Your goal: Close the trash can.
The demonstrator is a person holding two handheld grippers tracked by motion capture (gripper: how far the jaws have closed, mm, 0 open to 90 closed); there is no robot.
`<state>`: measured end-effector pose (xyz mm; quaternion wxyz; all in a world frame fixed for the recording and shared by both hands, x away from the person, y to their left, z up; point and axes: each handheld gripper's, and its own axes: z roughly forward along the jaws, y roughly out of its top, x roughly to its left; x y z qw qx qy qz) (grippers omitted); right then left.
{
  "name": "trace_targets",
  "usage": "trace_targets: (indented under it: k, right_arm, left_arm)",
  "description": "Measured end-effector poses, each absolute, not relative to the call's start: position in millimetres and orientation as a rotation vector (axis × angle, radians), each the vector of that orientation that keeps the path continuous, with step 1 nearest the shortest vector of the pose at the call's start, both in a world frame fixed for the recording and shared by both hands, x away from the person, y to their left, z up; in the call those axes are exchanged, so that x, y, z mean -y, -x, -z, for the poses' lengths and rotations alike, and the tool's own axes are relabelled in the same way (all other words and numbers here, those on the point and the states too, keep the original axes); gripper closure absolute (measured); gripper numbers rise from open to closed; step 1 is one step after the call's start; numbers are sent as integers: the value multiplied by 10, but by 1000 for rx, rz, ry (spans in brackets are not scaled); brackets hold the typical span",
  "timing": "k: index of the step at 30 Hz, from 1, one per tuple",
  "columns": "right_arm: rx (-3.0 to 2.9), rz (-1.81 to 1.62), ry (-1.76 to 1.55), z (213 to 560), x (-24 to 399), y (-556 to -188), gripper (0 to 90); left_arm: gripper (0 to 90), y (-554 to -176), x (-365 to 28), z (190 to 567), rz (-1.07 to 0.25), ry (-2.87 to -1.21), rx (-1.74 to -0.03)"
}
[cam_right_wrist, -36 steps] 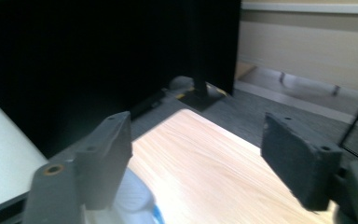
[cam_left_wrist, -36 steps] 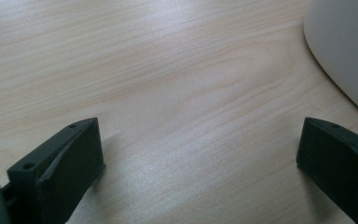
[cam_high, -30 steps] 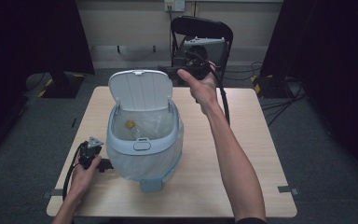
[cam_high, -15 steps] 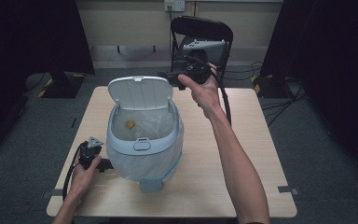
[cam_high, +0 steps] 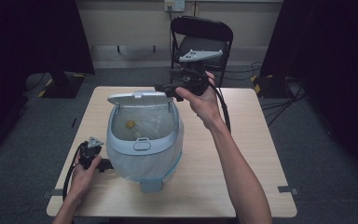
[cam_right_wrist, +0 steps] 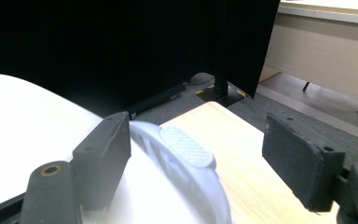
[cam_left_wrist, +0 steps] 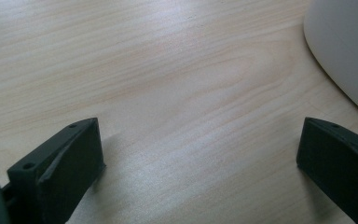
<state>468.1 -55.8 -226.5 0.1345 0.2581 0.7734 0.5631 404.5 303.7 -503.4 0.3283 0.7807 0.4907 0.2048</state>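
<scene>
The pale blue bin (cam_high: 144, 140) stands near the middle of the tabletop (cam_high: 242, 154), its white lid (cam_high: 137, 98) raised at the back and a clear liner inside holding a small yellow scrap (cam_high: 130, 124); no writing on it is legible. The right tool (cam_high: 168, 88) hovers at the lid's rear edge, jaws wide apart, the lid's ridged tab (cam_right_wrist: 186, 147) between them, unpinched. The left tool (cam_high: 103, 164) rests on the tabletop just beside the bin's base, jaws spread over bare wood.

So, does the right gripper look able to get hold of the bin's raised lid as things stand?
Probably yes. The right gripper is open at the lid, whose edge sits between its fingers, and nothing stands in the way.
</scene>
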Motion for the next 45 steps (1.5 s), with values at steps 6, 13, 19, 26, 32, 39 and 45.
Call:
trace_targets:
  k: [6, 13, 19, 26, 32, 39, 45]
  right_arm:
    - [-2256, -1611, -734, 2351, 546, -4545, 233]
    - [-2280, -1608, -731, 2467, 534, -4431, 219]
    - [-2290, -1608, -744, 2587, 538, -4358, 217]
    - [-2320, -1584, -735, 2680, 500, -4269, 217]
    - [-2375, -1563, -684, 2741, 412, -4144, 202]
    - [-2369, -1551, -615, 2770, 312, -3933, 200]
    - [-2343, -1565, -592, 2804, 280, -3826, 204]
  left_arm:
    - [0, -4045, -3036, 5034, -536, -2043, -1285]
    - [0, -4045, -3037, 5034, -536, -2044, -1285]
    - [0, -4045, -3037, 5034, -538, -2044, -1285]
    - [0, -4045, -3037, 5034, -538, -2044, -1285]
    - [0, -4045, -3037, 5034, -536, -2043, -1285]
    - [0, -4045, -3037, 5034, -536, -2043, -1285]
    - [0, -4043, -3036, 5034, -537, -2043, -1286]
